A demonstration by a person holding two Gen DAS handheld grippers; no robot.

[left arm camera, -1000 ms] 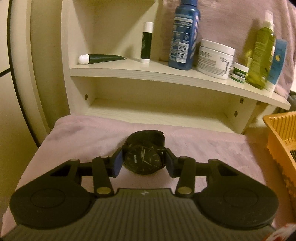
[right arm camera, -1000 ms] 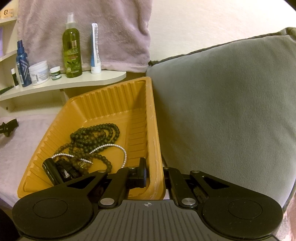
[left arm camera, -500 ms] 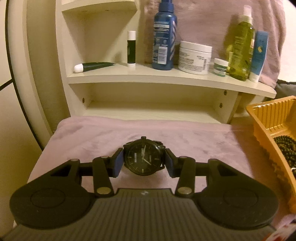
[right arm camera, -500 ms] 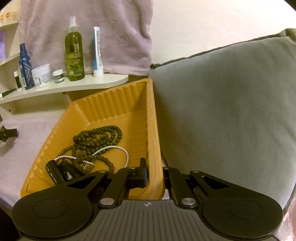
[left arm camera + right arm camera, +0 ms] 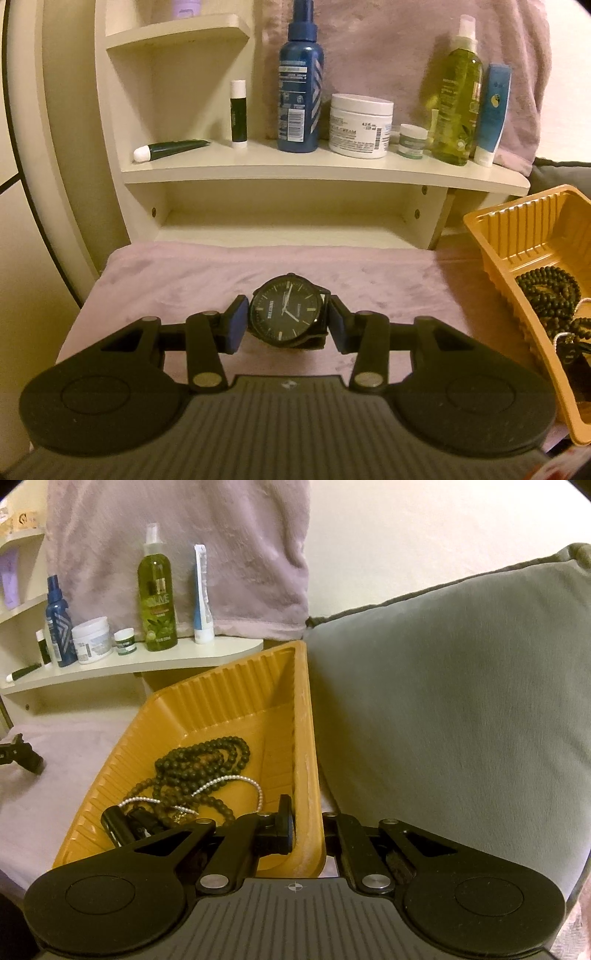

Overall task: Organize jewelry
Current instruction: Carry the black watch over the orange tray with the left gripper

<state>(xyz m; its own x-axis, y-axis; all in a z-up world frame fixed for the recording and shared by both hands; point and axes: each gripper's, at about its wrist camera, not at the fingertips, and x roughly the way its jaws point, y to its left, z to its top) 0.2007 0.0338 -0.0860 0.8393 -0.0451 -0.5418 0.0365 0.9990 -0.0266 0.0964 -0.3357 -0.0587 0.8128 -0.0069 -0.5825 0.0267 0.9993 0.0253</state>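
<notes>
1. Watch (image 5: 286,312) sits at the centre of the left wrist view, pinched by its case between the pads of the left gripper (image 5: 286,325), dial facing the camera, over the mauve cloth (image 5: 177,280).
2. Right gripper (image 5: 308,832) is clamped on the near right wall of the orange tray (image 5: 236,694), one finger inside and one outside, at the lower middle of its view.
3. Already in the tray: a dark bead necklace (image 5: 201,762), a thin pearl strand (image 5: 225,781) lying across it, and a dark object at the lower left of the pile that I cannot identify.
4. In the left wrist view the tray lies at the right edge of the frame, well apart from the watch.
5. Judging by this, the sorting is well along: the watch is the only loose piece in sight, and it seems to need carrying rightward into the tray and releasing.
6. Toiletries on the shelf (image 5: 325,171) in the upper half look unrelated.
</notes>
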